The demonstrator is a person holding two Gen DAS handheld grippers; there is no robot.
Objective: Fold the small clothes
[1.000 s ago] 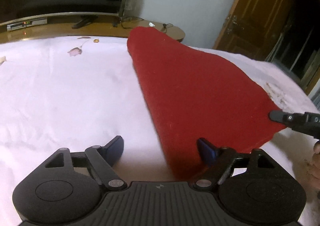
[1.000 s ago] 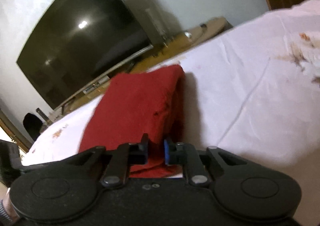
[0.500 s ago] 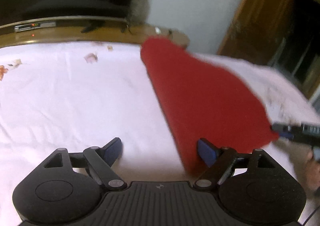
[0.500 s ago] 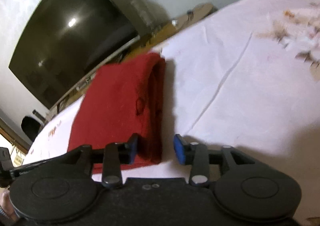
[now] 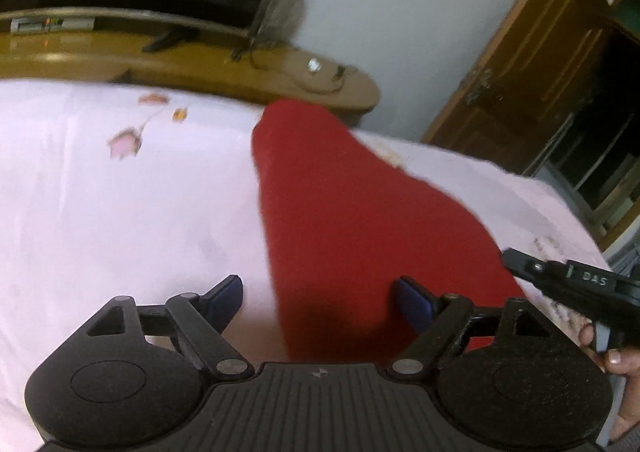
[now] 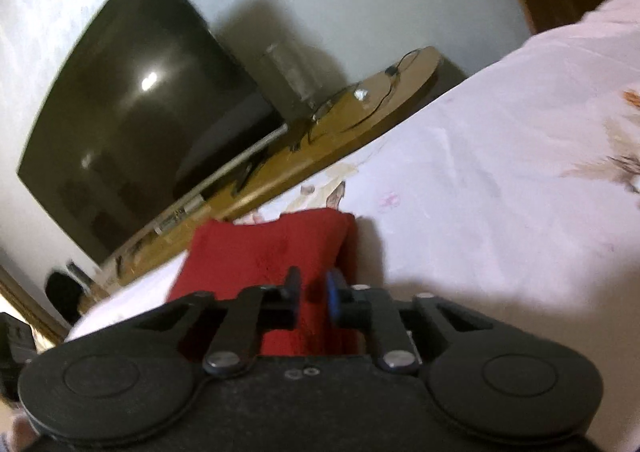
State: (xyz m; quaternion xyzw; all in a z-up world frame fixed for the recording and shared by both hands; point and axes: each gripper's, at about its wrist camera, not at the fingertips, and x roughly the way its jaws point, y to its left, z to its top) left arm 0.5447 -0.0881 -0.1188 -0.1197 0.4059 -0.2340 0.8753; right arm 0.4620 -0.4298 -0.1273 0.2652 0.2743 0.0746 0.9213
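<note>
- Left wrist view: pale pink bedsheet (image 5: pixel 120 220) with a faint flower print fills the lower part of the view, and a dark television (image 6: pixel 132 132) stands on a wooden cabinet (image 5: pixel 192 64) past the far edge of the bed
- Red cloth (image 5: pixel 352 236), folded into a long strip, lies on the sheet and runs from near both tools away toward the cabinet
- Left gripper (image 5: pixel 318 298) has its jaws spread wide with nothing pinched; the near end of the cloth lies between them, closer to the right-hand blue pad
- Right gripper (image 6: pixel 314 290) is closed down on the near right corner of the cloth, with red fabric bunched between the pads, though blur softens the contact
- Fingers (image 5: pixel 612 348) of the person's hand show at that tool's handle
</note>
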